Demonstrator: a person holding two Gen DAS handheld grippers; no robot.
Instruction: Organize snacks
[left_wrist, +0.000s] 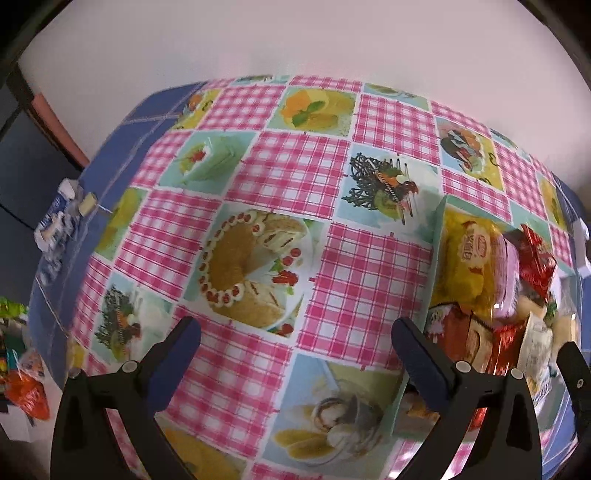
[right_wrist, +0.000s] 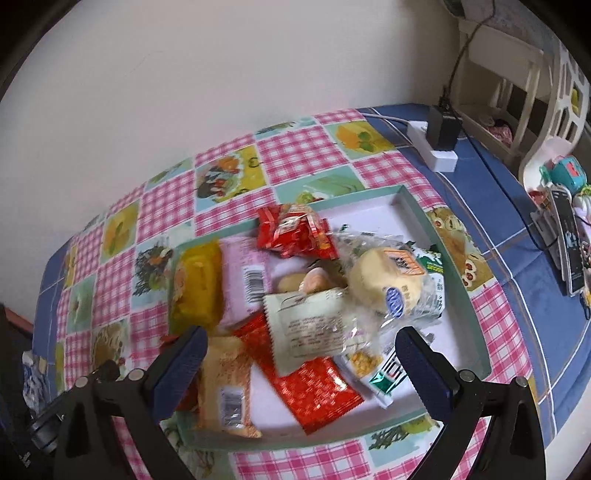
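My two open grippers over a snack tray on a patterned table.

My left gripper (left_wrist: 295, 343) hovers with fingers spread and empty above the pink-check, dessert-print tablecloth (left_wrist: 288, 173); the tray (left_wrist: 441, 218) shows only at the right edge, its far side cut off. My right gripper (right_wrist: 301, 350) hangs open over the tray (right_wrist: 413, 199), where blurred snack packets (right_wrist: 295, 232) overlap, their labels unreadable. A white power strip (right_wrist: 439, 155) lies far right; a plain pale wall (right_wrist: 184, 74) stands behind.

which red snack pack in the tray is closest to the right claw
The flat red foil packet, lying between the right claw fingers; the crinkled red pack sits at the tray's far side.
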